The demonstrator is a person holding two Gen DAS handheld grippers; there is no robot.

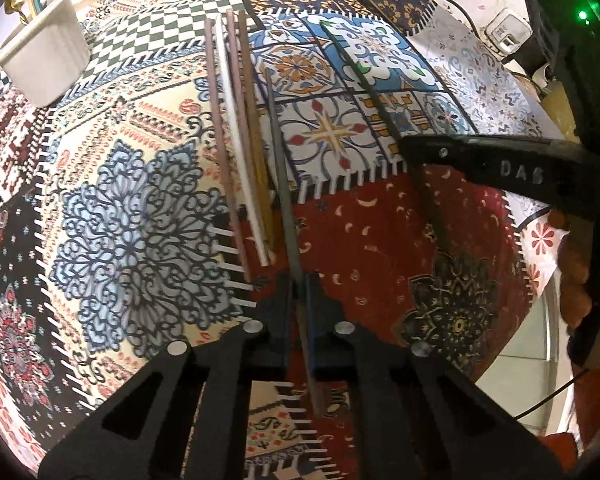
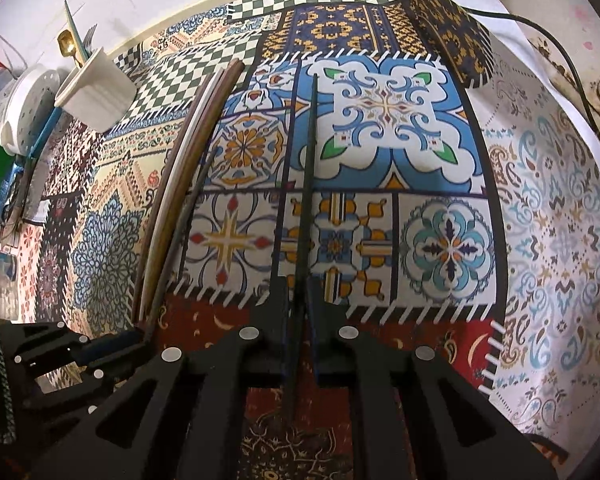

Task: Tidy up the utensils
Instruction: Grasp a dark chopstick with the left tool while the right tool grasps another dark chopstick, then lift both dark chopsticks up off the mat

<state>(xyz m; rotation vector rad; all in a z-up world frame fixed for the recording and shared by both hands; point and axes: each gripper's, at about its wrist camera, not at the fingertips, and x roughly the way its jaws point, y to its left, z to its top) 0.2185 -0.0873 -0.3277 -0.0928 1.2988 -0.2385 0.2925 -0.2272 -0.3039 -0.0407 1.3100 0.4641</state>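
Chopsticks are what both hands are busy with, over a table covered in a loud patchwork-print cloth (image 2: pixel 548 216). The left gripper (image 1: pixel 299 292) is clenched on a grey chopstick (image 1: pixel 281 176), which runs up and away from its fingers across the cloth, right beside a loose row of others lying there: a pink one, a white one and a couple of brownish ones (image 1: pixel 236 140). The right gripper (image 2: pixel 299 292) is clamped on a dark chopstick (image 2: pixel 309 168) that points ahead over the blue-and-white tile pattern; from the left camera that same dark stick pokes out on both sides of the right gripper's black fingers. A white utensil cup (image 2: pixel 96 90) stands well off at the far left of the table, with a gold spoon (image 2: pixel 66 46) and a few other handles sticking out of it.
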